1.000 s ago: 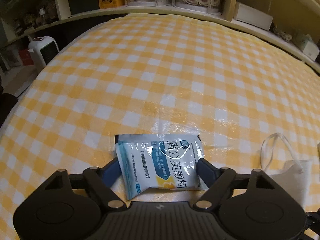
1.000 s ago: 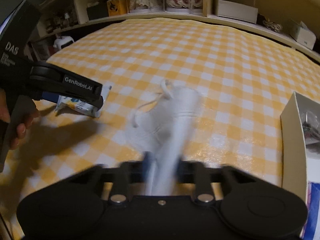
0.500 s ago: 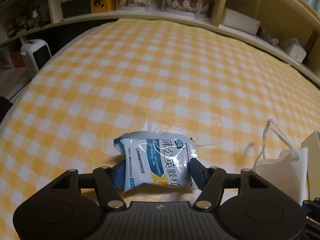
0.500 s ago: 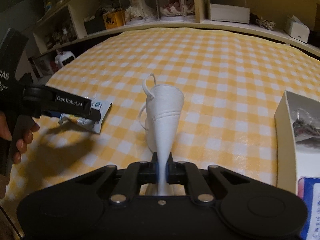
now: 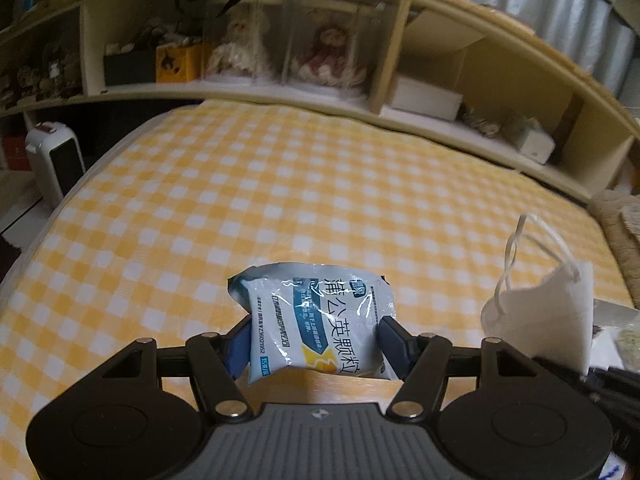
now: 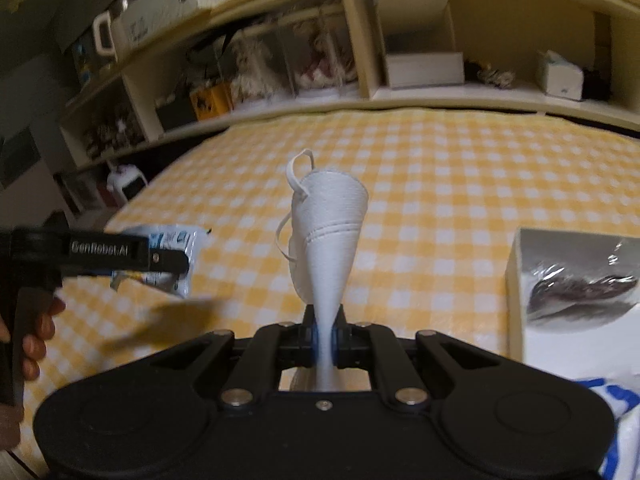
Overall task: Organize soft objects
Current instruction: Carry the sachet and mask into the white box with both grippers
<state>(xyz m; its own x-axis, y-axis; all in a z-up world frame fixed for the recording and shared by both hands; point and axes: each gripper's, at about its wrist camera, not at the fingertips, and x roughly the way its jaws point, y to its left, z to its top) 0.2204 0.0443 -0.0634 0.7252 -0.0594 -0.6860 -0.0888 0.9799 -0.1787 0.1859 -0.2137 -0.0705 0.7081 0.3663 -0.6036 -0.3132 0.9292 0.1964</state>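
I have both soft things lifted off the checked tabletop (image 5: 320, 184): my left hand-held gripper (image 5: 314, 340) stands about half open, clamped on the sides of the blue-and-white sachet (image 5: 316, 320), and my right hand-held gripper (image 6: 325, 338) is pinched fully closed on the white face mask (image 6: 330, 232), which sticks out ahead of it. Next, I judge, is carrying each to the white box (image 6: 516, 280) on my right and releasing gently.

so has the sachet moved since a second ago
Yes. The sachet, clamped in the left gripper, has come up off the checked cloth; it lay flat there before.
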